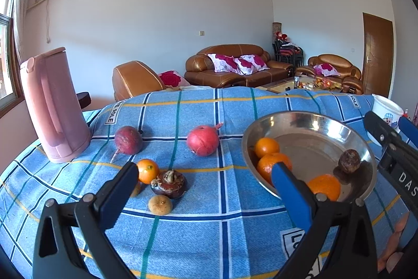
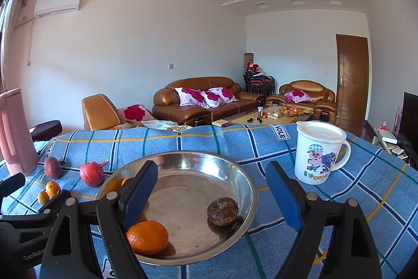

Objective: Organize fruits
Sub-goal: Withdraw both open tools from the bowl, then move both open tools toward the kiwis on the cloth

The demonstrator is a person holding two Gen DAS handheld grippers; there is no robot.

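Observation:
A steel bowl (image 1: pixel 313 127) (image 2: pixel 188 200) sits on the blue checked cloth and holds three oranges (image 1: pixel 267 147) (image 2: pixel 147 237) and a dark brown round fruit (image 1: pixel 349 161) (image 2: pixel 222 211). Left of the bowl lie a pomegranate (image 1: pixel 203 140) (image 2: pixel 91 173), a dark red root-like fruit (image 1: pixel 128 140), a small orange (image 1: pixel 147 170), a mangosteen (image 1: pixel 169 183) and a tan fruit (image 1: pixel 160 204). My left gripper (image 1: pixel 203 170) is open just short of the loose fruits and grips nothing. My right gripper (image 2: pixel 211 169) is open over the bowl's near side, holding nothing.
A pink kettle (image 1: pixel 54 106) (image 2: pixel 15 132) stands at the table's left. A white lidded mug (image 2: pixel 318 153) (image 1: pixel 386 111) stands right of the bowl. Beyond the far table edge are brown sofas (image 2: pixel 206 98) and a coffee table. A person's fingers (image 1: pixel 394 239) show at the lower right.

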